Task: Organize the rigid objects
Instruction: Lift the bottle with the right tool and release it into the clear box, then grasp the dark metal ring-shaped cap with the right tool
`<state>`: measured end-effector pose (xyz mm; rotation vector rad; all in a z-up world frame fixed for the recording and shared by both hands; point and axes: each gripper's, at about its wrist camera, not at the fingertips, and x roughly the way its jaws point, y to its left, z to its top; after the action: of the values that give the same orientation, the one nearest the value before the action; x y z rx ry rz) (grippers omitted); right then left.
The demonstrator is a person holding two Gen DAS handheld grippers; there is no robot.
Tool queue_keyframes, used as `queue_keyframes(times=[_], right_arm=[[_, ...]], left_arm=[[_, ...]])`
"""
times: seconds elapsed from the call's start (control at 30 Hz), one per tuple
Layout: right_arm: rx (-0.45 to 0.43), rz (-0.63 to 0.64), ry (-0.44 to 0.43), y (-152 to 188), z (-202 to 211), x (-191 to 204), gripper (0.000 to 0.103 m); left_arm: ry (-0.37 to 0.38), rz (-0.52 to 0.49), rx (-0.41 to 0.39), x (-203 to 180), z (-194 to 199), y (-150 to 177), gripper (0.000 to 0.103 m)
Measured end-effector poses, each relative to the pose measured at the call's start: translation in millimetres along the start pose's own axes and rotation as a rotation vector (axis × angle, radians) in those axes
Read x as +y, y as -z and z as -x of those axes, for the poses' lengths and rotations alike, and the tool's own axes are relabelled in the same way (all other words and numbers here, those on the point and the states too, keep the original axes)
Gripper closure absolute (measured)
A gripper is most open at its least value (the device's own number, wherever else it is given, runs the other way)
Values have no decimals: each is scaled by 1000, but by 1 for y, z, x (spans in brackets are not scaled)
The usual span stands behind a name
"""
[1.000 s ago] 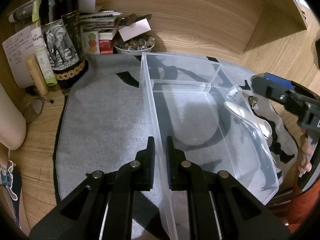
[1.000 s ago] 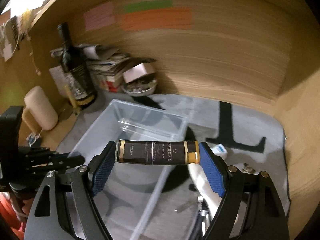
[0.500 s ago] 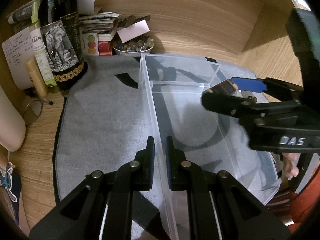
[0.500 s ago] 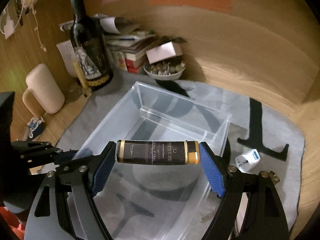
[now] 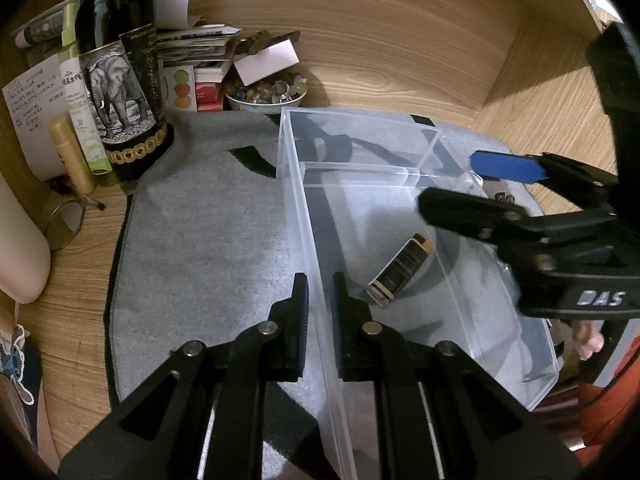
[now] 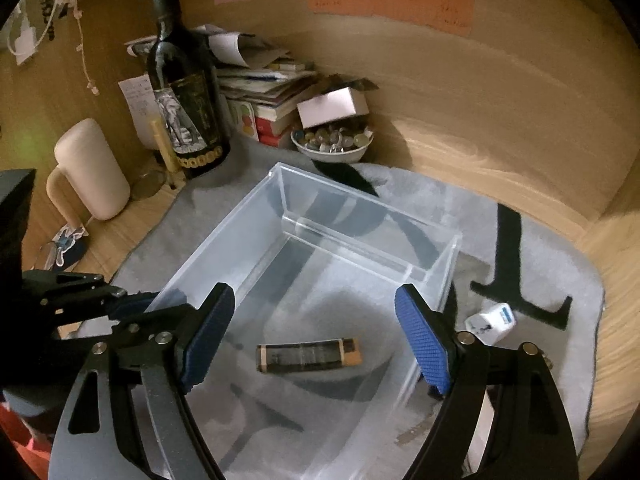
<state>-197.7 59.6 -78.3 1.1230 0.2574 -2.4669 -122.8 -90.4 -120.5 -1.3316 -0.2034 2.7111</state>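
Bin (image 6: 448,256) of clear plastic now held the dark tube (image 6: 308,356), which half a second earlier had been clamped across the right gripper (image 6: 316,332); its jaws had sprung wide and hung empty above the large compartment, the tube lying flat on the floor there. One item was thus sorted, by my reading. The left gripper (image 5: 318,300) kept its jaws clenched on the bin's near wall, steadying it. A white plug adapter (image 6: 492,320) lay on the grey mat (image 6: 540,248) just beside the bin, probably next. The wine bottle (image 6: 184,92), bowl of stones (image 6: 332,144) and cream mug (image 6: 92,168) stood well apart on the worktop, obstructing nothing.
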Motion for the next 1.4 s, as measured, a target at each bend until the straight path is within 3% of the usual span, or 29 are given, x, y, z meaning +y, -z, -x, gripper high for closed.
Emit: queue_keyframes(times=[0.33, 0.5, 0.83, 0.97, 1.17, 1.23, 1.4], right_arm=[[-91, -97, 130, 20, 45, -42, 20], [-75, -187, 237, 43, 54, -79, 20], [11, -393, 299, 82, 28, -152, 22], [19, -444, 329, 80, 15, -176, 35], [106, -470, 310, 84, -16, -195, 58], [125, -476, 286, 86, -23, -197, 70], [98, -457, 276, 87, -15, -191, 73]], left_arm=[[-1, 3, 3, 0, -1, -1, 92], [-3, -1, 4, 1, -1, -1, 92], [-7, 4, 14, 4, -1, 0, 92], [-18, 5, 13, 3, -1, 1, 92], [-21, 16, 20, 2, -2, 0, 92], [-23, 18, 25, 2, -4, 0, 92], [-25, 17, 27, 1, -4, -1, 92]])
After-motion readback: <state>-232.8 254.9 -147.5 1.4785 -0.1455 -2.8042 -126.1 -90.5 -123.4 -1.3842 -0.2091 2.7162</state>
